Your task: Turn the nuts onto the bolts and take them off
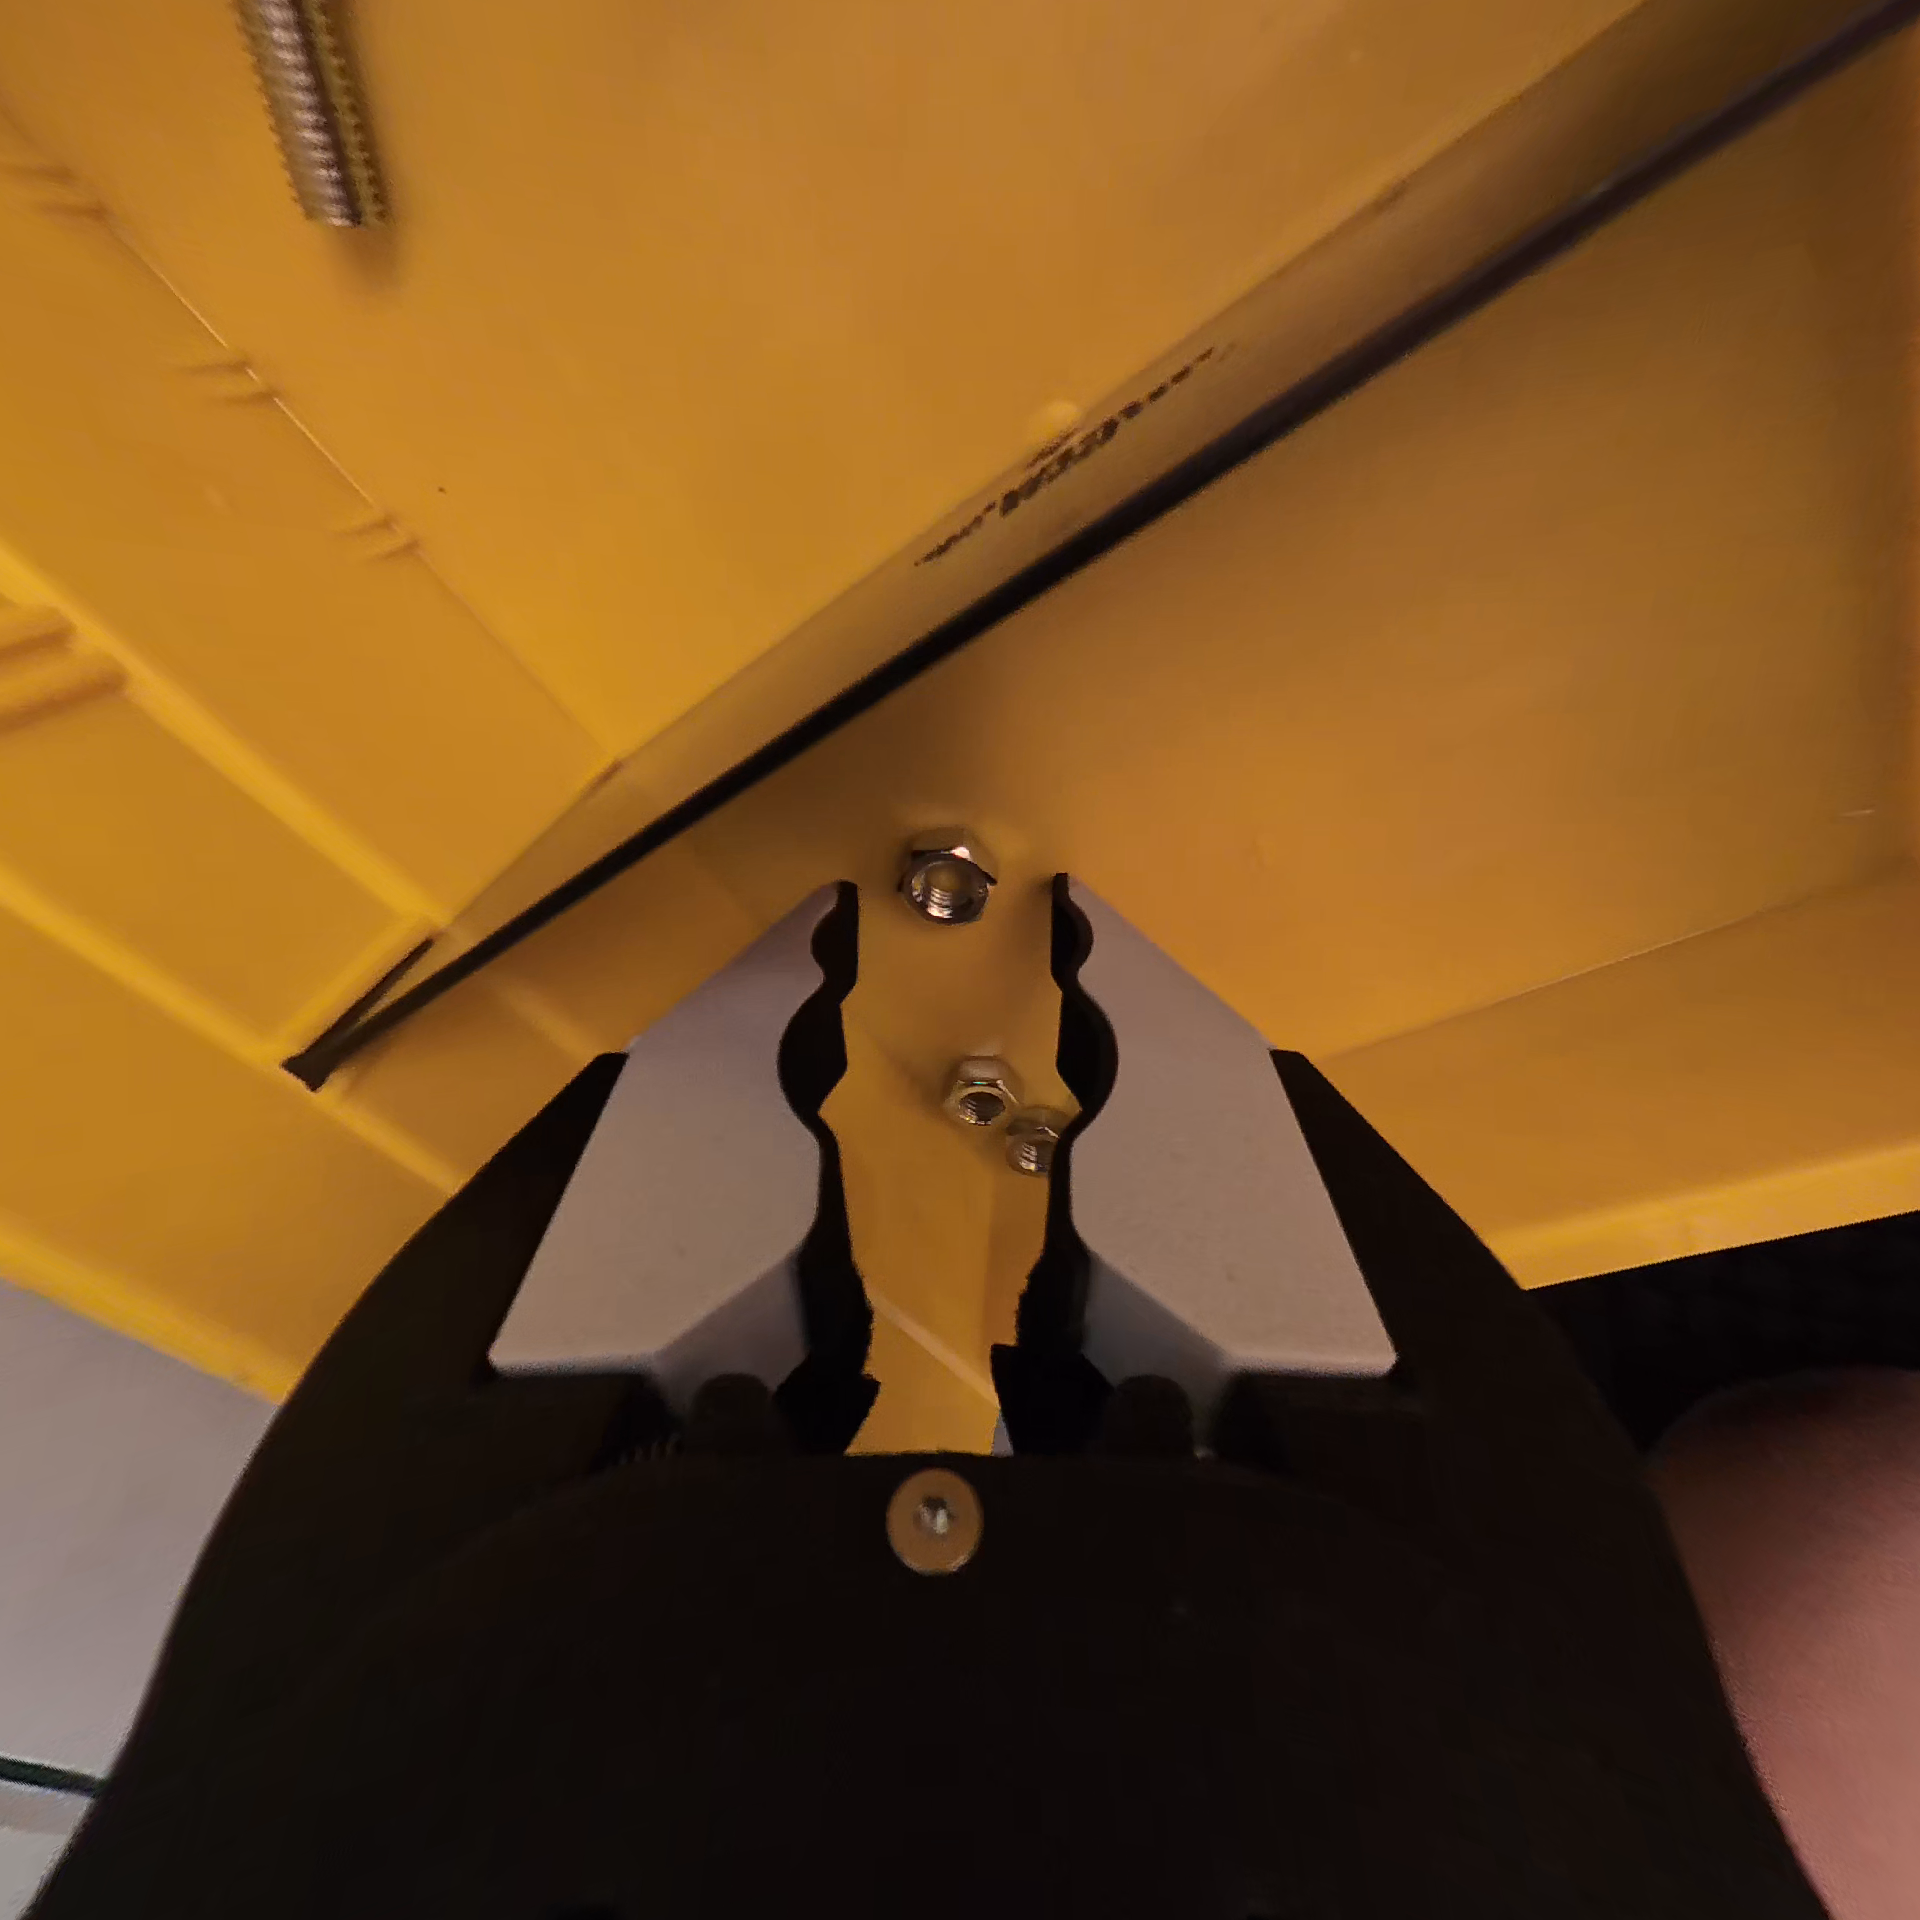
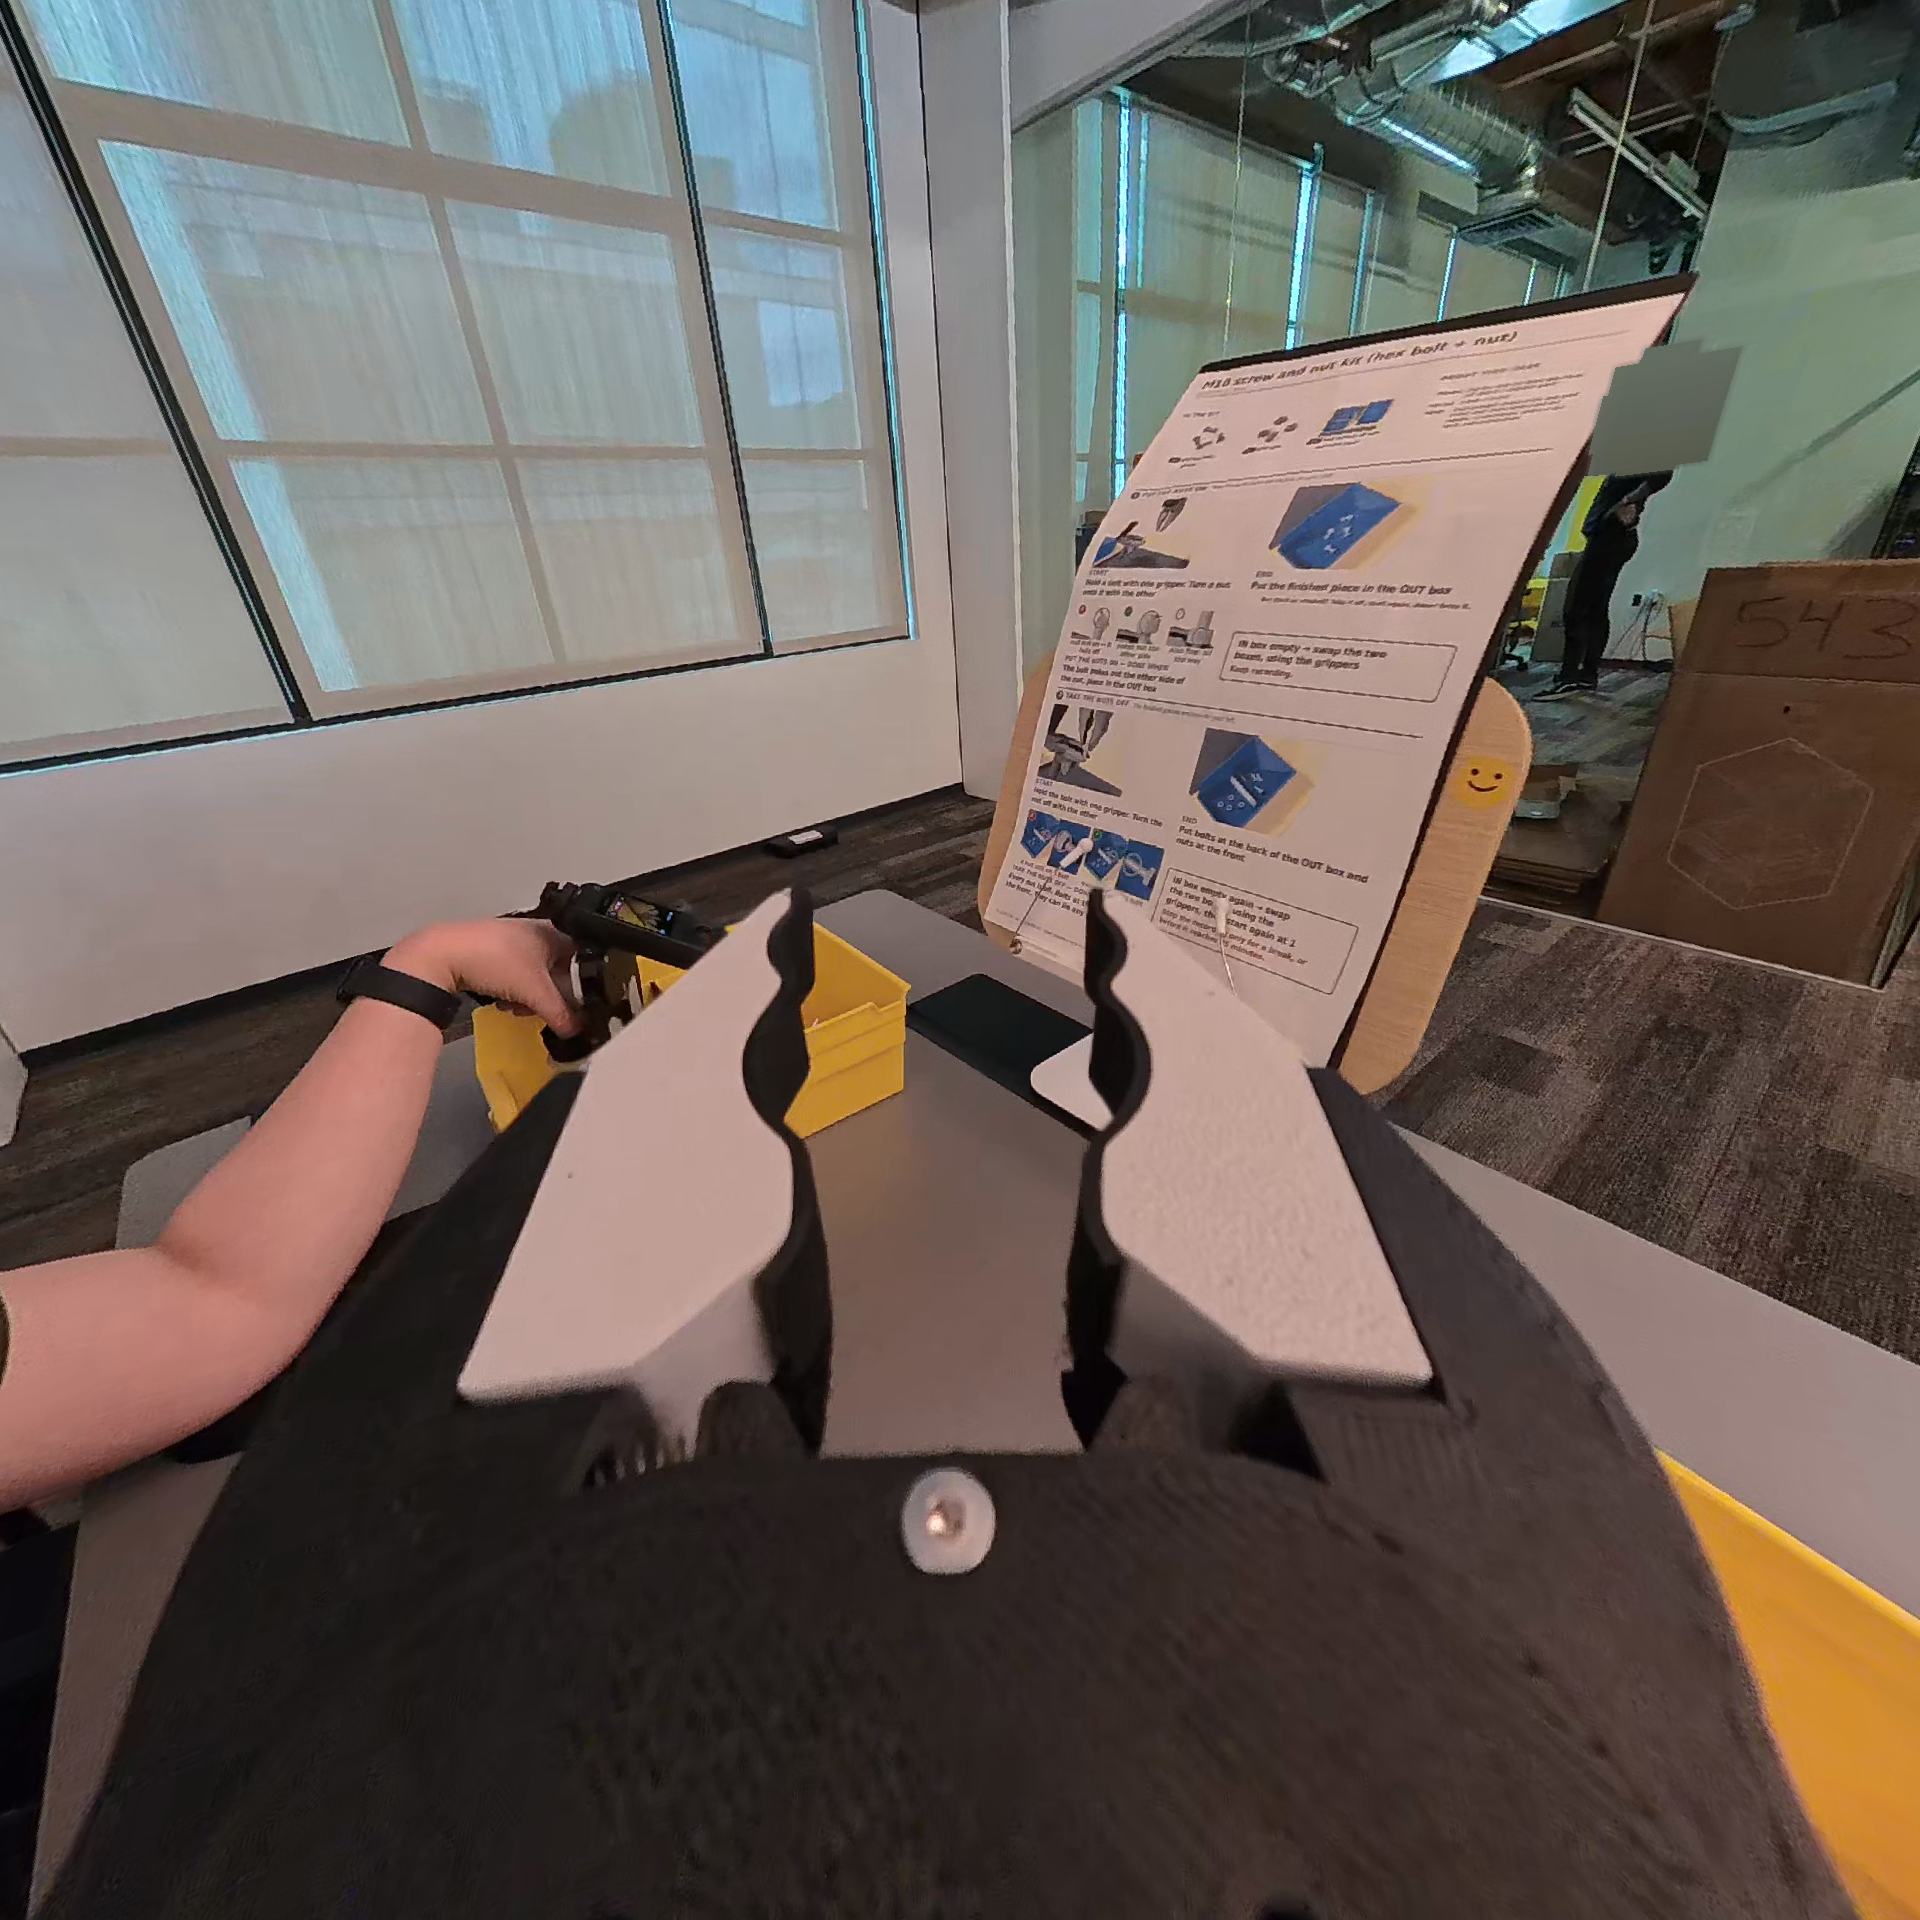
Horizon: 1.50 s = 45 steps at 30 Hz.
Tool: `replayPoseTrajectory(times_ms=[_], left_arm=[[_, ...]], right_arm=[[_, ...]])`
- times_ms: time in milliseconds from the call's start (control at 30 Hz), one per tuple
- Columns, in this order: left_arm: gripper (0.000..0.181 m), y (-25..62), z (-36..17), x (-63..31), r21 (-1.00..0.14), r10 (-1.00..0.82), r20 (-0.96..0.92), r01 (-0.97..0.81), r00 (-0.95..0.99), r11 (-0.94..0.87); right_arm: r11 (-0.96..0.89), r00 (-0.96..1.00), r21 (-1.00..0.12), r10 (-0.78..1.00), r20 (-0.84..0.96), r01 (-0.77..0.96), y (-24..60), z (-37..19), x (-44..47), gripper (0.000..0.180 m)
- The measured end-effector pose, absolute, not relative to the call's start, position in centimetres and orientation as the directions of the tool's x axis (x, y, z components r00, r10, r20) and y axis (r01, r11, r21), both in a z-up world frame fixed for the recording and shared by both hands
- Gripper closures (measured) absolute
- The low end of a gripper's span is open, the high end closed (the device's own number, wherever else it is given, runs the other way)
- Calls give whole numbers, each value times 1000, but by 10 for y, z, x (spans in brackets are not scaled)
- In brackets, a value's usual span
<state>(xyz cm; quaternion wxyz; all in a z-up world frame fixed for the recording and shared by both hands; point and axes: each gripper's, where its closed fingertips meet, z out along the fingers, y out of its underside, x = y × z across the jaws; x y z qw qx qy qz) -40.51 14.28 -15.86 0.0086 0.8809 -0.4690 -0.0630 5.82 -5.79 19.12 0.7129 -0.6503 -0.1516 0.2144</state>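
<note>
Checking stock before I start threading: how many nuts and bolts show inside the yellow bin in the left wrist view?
Nuts: 3
Bolts: 1
Total: 4

Ahead of me a printed instruction sheet (image 2: 1309, 644) leans on its stand; a cardboard box (image 2: 1787, 769) bears handwritten digits; my yellow bin (image 1: 1039, 499) carries blurred, unreadable print.

Surface: a grey table (image 2: 935, 1247), smooth and matte.
Far left of it: a yellow bin (image 2: 852, 1023) stood on the top.
Behind centre: a dark flat pad (image 2: 987, 1018) lay flat, with a white stand base (image 2: 1065, 1086) on its near edge.
Near right edge: a second yellow bin (image 2: 1808, 1662), only its rim visible.
</note>
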Motion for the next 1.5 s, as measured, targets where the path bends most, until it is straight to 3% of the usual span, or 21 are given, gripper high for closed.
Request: replayPoseTrajectory(times_ms=[300, 500, 600, 800, 900, 967, 1033, 1133, 1267, 1333, 1500], left_arm=[[152, 149, -155, -403, 25, -833, -122, -837, 540, -547], [153, 147, -160, -402, 38, -828, -92, -829, 552, -557], [164, 142, -161, -399, 49, -826, -45, -824, 562, -564], [164, 137, -151, -411, 102, -819, -92, -813, 566, -573], [164, 134, -119, -408, 54, -791, -155, -795, 592, -605], [164, 131, -86, -388, -50, -779, -216, -804, 588, -593], [164, 129, -54, -350, -175, -798, -281, -846, 533, -503], [164, 117, -31, -272, -267, -856, -354, -918, 376, -292], [164, 66, -49, -143, -354, -950, -263, -933, 166, -65], [164, 30, -70, -96, -362, -980, -194, -931, 34, 39], [164, -22, -125, -59, -259, -977, -110, -944, -182, 205]], right_arm=[[24, 857, -997, 513, -47, -69, -53, 182, 51, 128], [-3, 856, -999, 515, -37, -41, -49, 175, 48, 128], [-6, 857, -999, 514, -33, -34, -48, 174, 47, 128], [-16, 862, -1000, 507, -24, -18, -46, 171, 47, 128], [-12, 863, -1000, 506, -19, -15, -46, 171, 47, 128], [-10, 863, -1000, 505, -19, -16, -46, 172, 47, 128], [-11, 863, -1000, 505, -20, -17, -45, 171, 46, 128], [-17, 861, -1000, 508, -18, -11, -44, 170, 43, 128], [-21, 864, -1000, 504, -3, 9, -40, 166, 40, 128], [-31, 865, -999, 501, 3, 22, -38, 164, 40, 128], [-46, 866, -999, 500, -7, 19, -35, 160, 42, 128]])
